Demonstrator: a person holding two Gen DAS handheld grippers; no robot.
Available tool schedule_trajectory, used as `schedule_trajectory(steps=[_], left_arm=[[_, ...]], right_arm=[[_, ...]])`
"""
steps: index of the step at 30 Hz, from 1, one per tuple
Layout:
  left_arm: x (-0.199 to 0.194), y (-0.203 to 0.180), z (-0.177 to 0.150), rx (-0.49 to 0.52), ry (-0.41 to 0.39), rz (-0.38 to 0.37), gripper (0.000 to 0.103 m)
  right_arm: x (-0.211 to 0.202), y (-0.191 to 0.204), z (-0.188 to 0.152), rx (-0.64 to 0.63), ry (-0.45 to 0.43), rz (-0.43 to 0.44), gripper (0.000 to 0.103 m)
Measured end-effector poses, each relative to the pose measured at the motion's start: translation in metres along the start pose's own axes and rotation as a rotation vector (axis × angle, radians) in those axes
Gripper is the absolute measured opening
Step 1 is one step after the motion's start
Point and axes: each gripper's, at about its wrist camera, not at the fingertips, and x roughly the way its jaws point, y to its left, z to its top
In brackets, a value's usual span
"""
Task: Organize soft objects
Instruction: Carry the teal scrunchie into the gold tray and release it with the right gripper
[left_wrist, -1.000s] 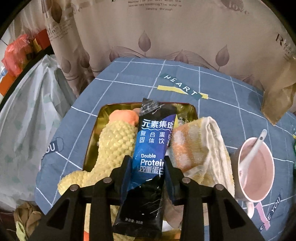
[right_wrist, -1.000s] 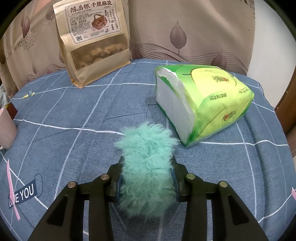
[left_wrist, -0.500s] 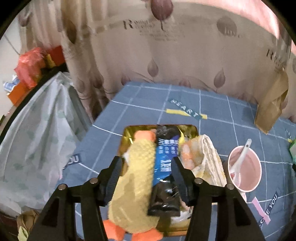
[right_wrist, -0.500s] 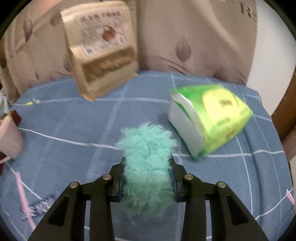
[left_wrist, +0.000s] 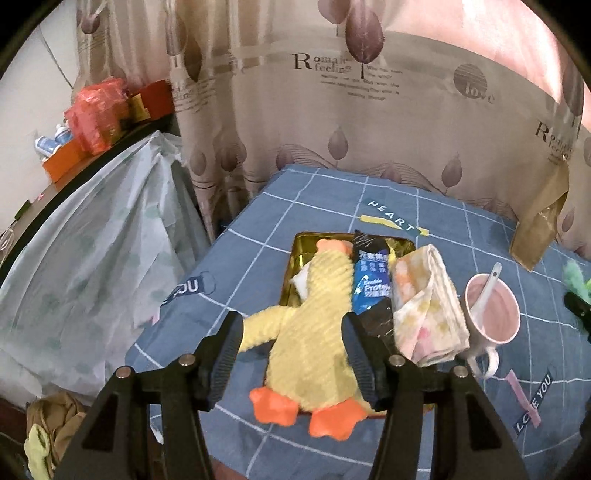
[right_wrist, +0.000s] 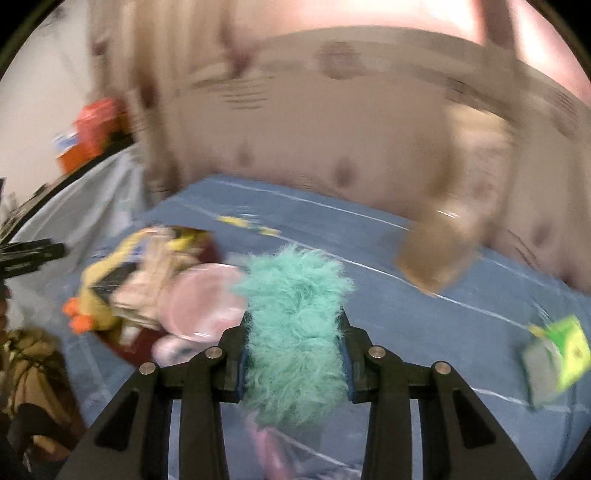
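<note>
Overhead, the left hand-held gripper (left_wrist: 291, 354) hangs open and empty above the yellow duck (left_wrist: 314, 332) overhanging the tray (left_wrist: 295, 258); the right hand-held gripper (right_wrist: 293, 354) clamps teal fluff (right_wrist: 295, 325)

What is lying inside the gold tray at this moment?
The gold tray holds a yellow plush duck, a blue-black protein sachet and a folded patterned cloth. A white corner peeks from under the duck; the rest is covered.
</note>
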Motion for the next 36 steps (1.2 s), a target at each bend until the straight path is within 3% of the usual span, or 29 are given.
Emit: schedule_trajectory(steps=[5,11,21,28,30,32,36], left_arm=[[-0.006,0.012,-0.009,-0.020,-0.003,-0.005,0.057],[-0.008,0.035,-0.018,-0.069,0.002,0.013,0.057],[0.002,0.076,-0.025,-0.161,0.037,0.048,0.057],[0.005,0.078,-0.027,-0.156,0.051,0.053,0.057],[0.006,0.076,-0.026,-0.156,0.056,0.044,0.057],[0.006,0.073,-0.025,-0.155,0.058,0.040,0.057],[0.004,0.063,-0.022,-0.140,0.058,0.031,0.057]], right_arm=[[0.012,0.067,0.014,-0.094,0.008,0.119,0.035],[0.045,0.119,0.026,-0.164,0.049,0.186,0.035],[0.090,0.152,0.042,-0.182,0.101,0.209,0.037],[0.113,0.162,0.037,-0.199,0.130,0.179,0.042],[0.116,0.162,0.036,-0.197,0.137,0.172,0.045],[0.118,0.162,0.036,-0.193,0.137,0.161,0.058],[0.108,0.163,0.037,-0.196,0.110,0.142,0.074]])
